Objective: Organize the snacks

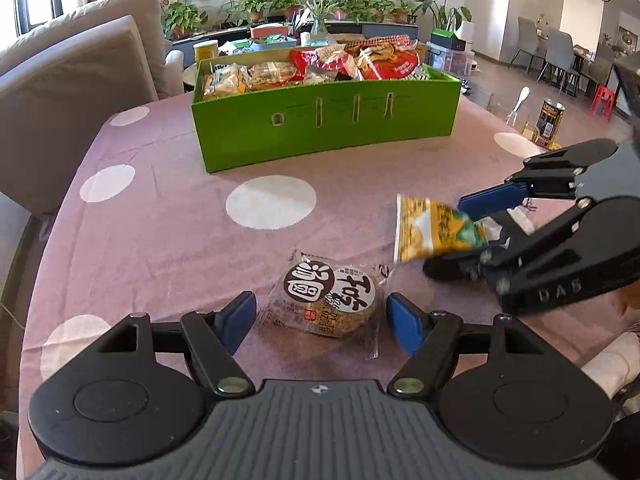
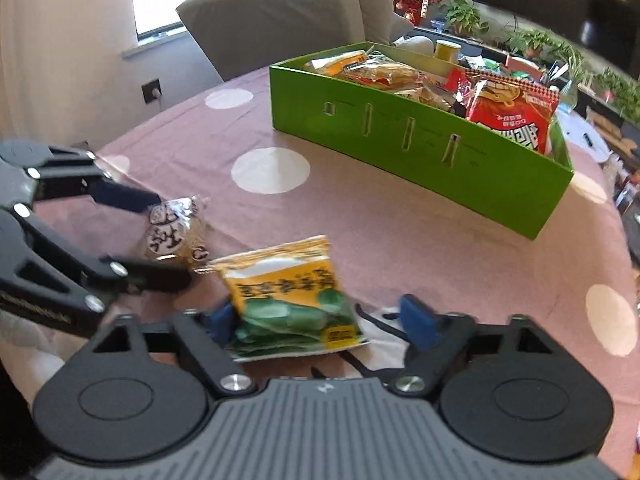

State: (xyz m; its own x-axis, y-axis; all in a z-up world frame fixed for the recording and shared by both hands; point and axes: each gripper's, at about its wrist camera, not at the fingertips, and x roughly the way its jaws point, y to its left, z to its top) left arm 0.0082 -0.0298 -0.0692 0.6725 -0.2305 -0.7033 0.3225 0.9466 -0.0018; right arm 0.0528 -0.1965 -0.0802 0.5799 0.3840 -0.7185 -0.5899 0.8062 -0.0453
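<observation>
A round cake in a clear wrapper (image 1: 332, 300) lies on the pink tablecloth between the open fingers of my left gripper (image 1: 322, 322); it also shows in the right wrist view (image 2: 176, 232). A yellow and green snack packet (image 2: 288, 300) lies between the open fingers of my right gripper (image 2: 320, 322), close to the left pad. In the left wrist view the right gripper (image 1: 464, 236) straddles that packet (image 1: 432, 232). A green box (image 1: 328, 128) full of snacks stands farther back on the table; it also shows in the right wrist view (image 2: 420, 152).
The pink tablecloth (image 1: 180, 240) has white dots. A can (image 1: 551, 118) and a glass stand at the table's far right. A grey sofa (image 1: 72, 80) is beyond the left edge. Plants and a TV line the back wall.
</observation>
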